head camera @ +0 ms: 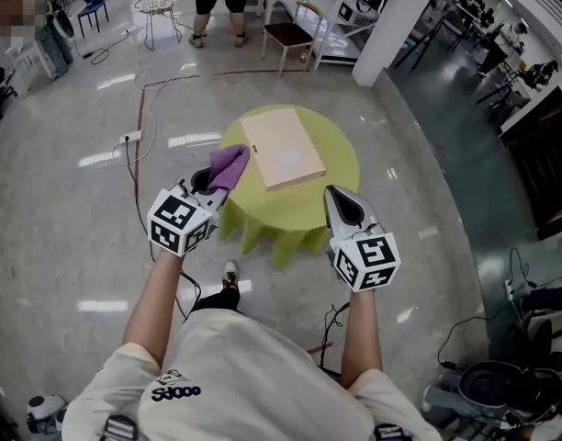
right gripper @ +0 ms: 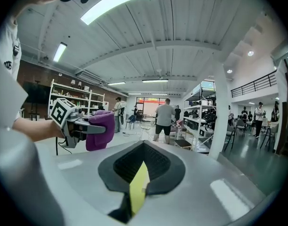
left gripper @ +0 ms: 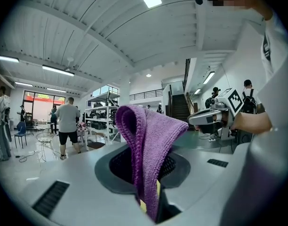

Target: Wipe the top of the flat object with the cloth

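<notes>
The left tongs (head camera: 210, 187) are pinching a purple knitted cloth (head camera: 229, 164), and the left gripper view shows it folded over and bulging up from between the closed jaws. The flat tan rectangular board (head camera: 283, 147) is lying on the round lime-green covered surface (head camera: 334, 175), ahead of those tongs and to their right. Its long axis is running away from the person, with the far end leaning slightly left. In the head view the cloth's free end is reaching the board's near-left edge, though I can't tell whether it's touching. The left hand is clearly the nearer one. The right tongs (head camera: 342, 208) are pressed together on nothing and hovering off the board's near-right corner. Both forearms are stretching forward, and both tongs are aiming out across the room rather than down. I'd say the left wrist needs to tip downward and swing right to lay the cloth flat on top.
</notes>
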